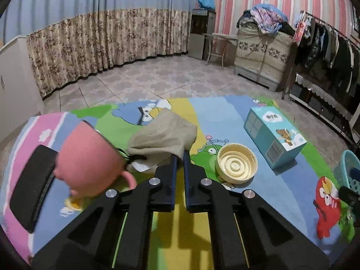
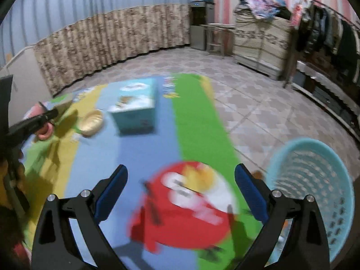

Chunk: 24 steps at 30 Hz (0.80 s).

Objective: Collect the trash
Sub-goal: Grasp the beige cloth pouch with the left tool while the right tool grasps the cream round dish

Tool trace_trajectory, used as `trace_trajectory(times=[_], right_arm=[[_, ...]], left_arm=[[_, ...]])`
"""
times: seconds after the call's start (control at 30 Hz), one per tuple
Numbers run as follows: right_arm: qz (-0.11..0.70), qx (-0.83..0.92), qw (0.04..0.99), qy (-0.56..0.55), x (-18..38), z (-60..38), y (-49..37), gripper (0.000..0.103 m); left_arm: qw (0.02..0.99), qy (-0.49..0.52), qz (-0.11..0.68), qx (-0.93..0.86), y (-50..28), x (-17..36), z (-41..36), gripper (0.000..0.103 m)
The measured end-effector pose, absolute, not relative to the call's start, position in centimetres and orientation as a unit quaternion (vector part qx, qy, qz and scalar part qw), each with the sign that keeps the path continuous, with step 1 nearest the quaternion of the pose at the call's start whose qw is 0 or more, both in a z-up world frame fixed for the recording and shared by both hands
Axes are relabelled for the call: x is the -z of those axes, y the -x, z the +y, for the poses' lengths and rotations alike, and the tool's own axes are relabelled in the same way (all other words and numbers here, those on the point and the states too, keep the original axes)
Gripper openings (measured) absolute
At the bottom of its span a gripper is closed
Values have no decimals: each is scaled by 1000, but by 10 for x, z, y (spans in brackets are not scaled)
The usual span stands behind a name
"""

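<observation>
Now the left gripper [image 1: 178,157] was pinched tight on the crumpled beige paper [image 1: 164,135], ready to lift it as trash; the right gripper [image 2: 180,180] stood spread and empty, with the teal basket [image 2: 315,180] at its three o'clock, waiting on the floor.

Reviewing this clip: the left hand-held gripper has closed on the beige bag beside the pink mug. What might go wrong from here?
1. The left hand-held gripper pinches only a corner of the crumpled beige bag; it may slip free on lifting.
2. The bag lies against the pink mug and over a white slip of paper; lifting could drag or tip them.
3. The teal basket sits far right, so the carry passes the cream lid and the tissue box.
</observation>
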State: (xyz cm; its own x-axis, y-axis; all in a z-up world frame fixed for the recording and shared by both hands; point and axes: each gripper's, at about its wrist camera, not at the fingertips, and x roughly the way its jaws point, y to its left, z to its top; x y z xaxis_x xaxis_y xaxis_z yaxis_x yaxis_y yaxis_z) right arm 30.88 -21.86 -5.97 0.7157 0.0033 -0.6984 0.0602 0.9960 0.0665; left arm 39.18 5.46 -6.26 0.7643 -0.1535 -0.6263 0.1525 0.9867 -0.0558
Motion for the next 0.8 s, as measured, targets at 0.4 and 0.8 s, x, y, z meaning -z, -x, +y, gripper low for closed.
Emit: trace_trajectory(times=[0.4, 0.8], right_arm=[[409, -57, 911, -24, 75, -112, -389, 77], [426, -54, 903, 25, 100, -73, -431, 60]], left_arm=[[945, 7, 322, 62, -366, 41, 90, 3], [947, 7, 322, 7, -312, 53, 134, 1]])
